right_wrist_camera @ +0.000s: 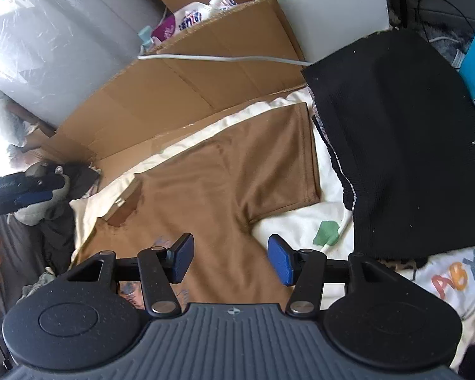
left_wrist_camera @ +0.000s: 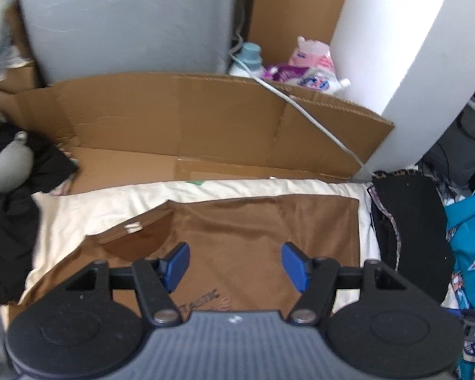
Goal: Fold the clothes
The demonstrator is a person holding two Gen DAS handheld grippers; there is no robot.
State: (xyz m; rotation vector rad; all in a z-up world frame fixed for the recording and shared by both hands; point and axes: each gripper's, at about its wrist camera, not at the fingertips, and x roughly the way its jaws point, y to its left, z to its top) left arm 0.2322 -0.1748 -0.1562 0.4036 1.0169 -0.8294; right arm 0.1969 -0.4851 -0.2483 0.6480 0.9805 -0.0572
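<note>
Right now the brown T-shirt [right_wrist_camera: 224,171] lies spread flat on the cream sheet [right_wrist_camera: 304,221], just beside the black cloth [right_wrist_camera: 395,145]. Both the left gripper [left_wrist_camera: 235,264] and right gripper [right_wrist_camera: 230,258] hover over it with fingers wide apart — holding nothing. A grab could pinch the sheet too — it lies right under the shirt.

My right tool [right_wrist_camera: 230,255] hangs spread wide over the brown shirt [right_wrist_camera: 212,183]; a black cloth [right_wrist_camera: 402,145] lies right of the shirt, cardboard [right_wrist_camera: 174,88] beyond it.
</note>
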